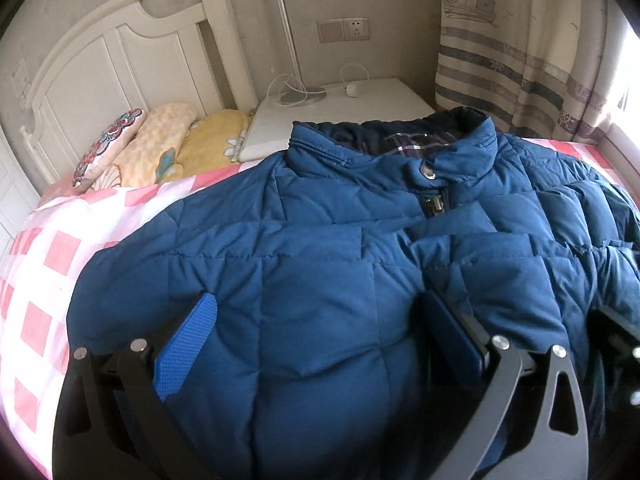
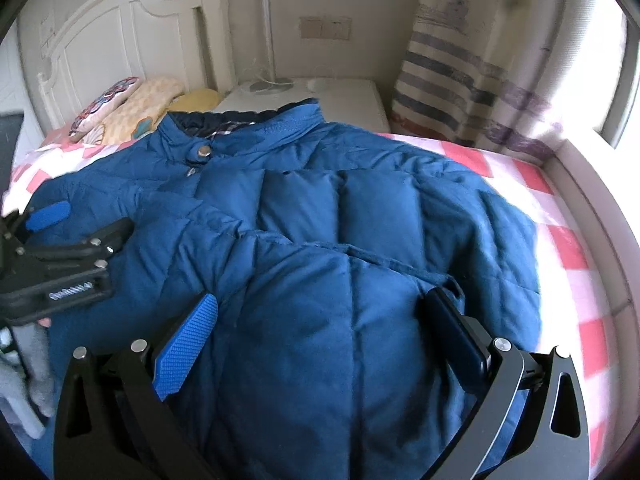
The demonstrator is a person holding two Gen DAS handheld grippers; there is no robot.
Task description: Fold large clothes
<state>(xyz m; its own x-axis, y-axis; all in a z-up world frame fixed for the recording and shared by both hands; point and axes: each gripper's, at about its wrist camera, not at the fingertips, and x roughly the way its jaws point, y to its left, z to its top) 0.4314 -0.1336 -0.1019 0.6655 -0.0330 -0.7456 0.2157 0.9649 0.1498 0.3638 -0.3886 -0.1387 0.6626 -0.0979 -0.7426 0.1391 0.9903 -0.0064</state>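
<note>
The left gripper [image 1: 320,344] has its jaws spread wide, the blue ribbed pad [image 1: 186,354] of one finger at the left and the darker finger [image 1: 456,344] at the right, both angled outward from their black linkage arms. The right gripper [image 2: 320,344] stands the same way, its jaws well apart, with a blue textured pad [image 2: 186,354] on the left finger. In the right wrist view the left gripper [image 2: 60,240] sits off to the left of the right fingers.
</note>
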